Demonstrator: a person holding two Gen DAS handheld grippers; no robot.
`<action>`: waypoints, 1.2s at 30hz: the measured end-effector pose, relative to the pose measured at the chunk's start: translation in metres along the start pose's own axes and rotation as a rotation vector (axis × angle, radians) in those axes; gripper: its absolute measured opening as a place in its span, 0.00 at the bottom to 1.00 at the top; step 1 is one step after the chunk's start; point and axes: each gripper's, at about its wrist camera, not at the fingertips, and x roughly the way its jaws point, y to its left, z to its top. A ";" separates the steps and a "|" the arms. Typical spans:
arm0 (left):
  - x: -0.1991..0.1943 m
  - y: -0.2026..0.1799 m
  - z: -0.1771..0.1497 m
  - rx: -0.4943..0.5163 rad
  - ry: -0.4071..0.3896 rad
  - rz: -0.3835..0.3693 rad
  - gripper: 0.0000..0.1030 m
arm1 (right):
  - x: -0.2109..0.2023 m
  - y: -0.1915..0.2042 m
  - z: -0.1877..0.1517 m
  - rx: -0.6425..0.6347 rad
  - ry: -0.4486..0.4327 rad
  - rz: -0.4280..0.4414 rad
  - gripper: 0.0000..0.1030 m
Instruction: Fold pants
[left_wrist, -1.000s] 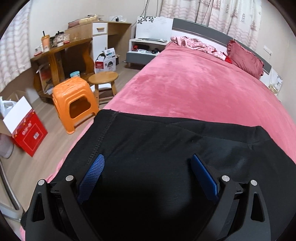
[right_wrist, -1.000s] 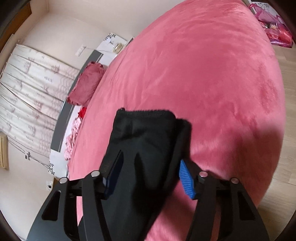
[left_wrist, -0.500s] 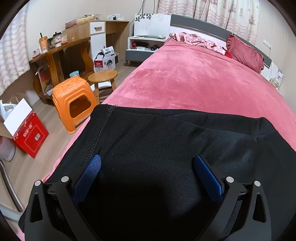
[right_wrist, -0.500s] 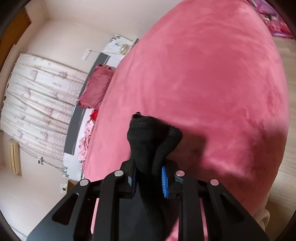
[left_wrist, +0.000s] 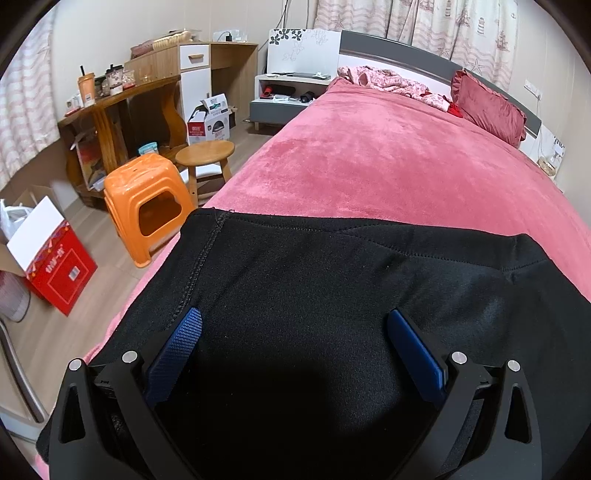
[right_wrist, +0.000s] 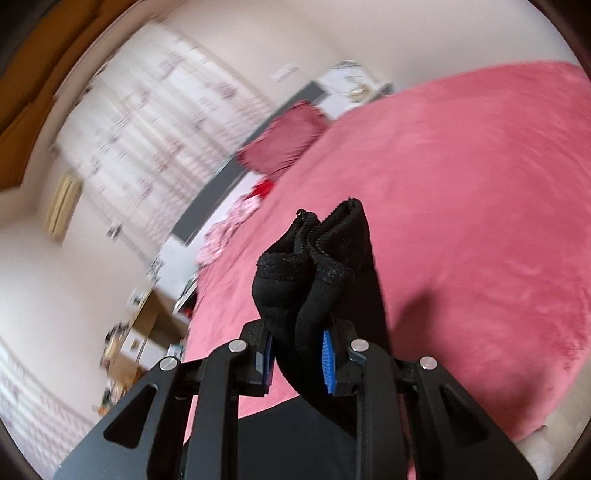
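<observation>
1. At the far left of the left wrist view, a red and white cardboard box (left_wrist: 51, 254) stands on the wooden floor (left_wrist: 92, 299), near the foot corner of the bed.
2. Right of it an orange plastic stool (left_wrist: 147, 199) stands just beside the bed's left edge, with a round wooden stool (left_wrist: 205, 153) behind it and a wooden desk (left_wrist: 122, 107) further back against the wall.
3. The bed (left_wrist: 388, 158), covered in pink, runs away to the headboard; the stretch between the pants and the dark red pillow (left_wrist: 487, 107) at far right lies flat and bare, with crumpled pink patterned cloth (left_wrist: 388, 79) at the head.
4. The black pants (left_wrist: 332, 295) lie flat across the near end of the bed, their left seam close to the bed's left edge and their far hem running straight across.
5. The left gripper (left_wrist: 291, 332) hangs over the pants with its blue pads spread wide, gripping nothing.
6. In the blurred right wrist view, the right gripper (right_wrist: 297, 350) is clamped on a bunched fold of the pants (right_wrist: 314, 273), lifted clear of the bed cover (right_wrist: 461, 221).
7. Right of that fold the pink surface spreads unbroken to the bed's rounded right edge; pillow (right_wrist: 288, 140) and curtains (right_wrist: 155, 122) show far behind.
</observation>
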 end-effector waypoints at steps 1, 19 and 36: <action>0.000 0.000 0.000 0.000 -0.001 0.000 0.97 | 0.005 0.016 -0.008 -0.036 0.012 0.022 0.19; 0.000 0.000 0.001 -0.001 -0.003 -0.003 0.97 | 0.093 0.163 -0.165 -0.520 0.320 0.182 0.20; 0.000 0.000 0.000 -0.001 -0.005 -0.004 0.97 | 0.148 0.120 -0.292 -0.643 0.704 0.104 0.63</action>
